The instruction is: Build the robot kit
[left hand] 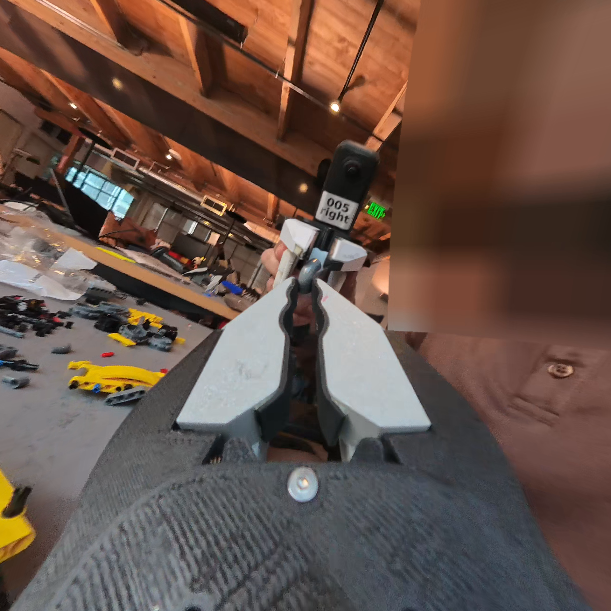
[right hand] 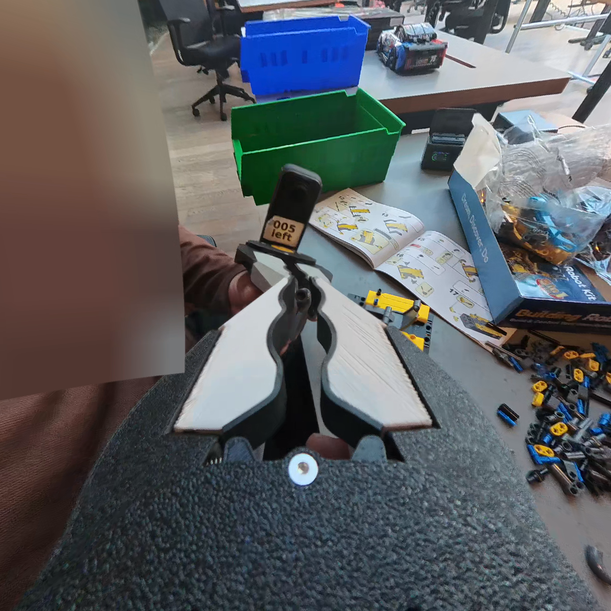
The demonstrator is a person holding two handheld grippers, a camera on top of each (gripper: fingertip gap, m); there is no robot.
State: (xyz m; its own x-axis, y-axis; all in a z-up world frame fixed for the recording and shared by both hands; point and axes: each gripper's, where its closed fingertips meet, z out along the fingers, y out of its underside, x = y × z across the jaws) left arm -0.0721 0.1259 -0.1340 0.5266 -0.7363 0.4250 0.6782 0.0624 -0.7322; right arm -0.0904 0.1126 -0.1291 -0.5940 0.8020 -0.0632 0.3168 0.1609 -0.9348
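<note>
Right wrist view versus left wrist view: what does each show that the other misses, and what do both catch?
Only the right wrist view shows the green bin, the blue bin, the open instruction booklet and the kit box.

Only the left wrist view shows the wooden ceiling beams and a yellow curved assembly on the grey table.

Both show the two claws meeting tip to tip, left claw and right claw, pinched on one small grey part.

Bin [right hand: 314,148] behind booklet [right hand: 396,244], loose parts [right hand: 568,413] right
</note>
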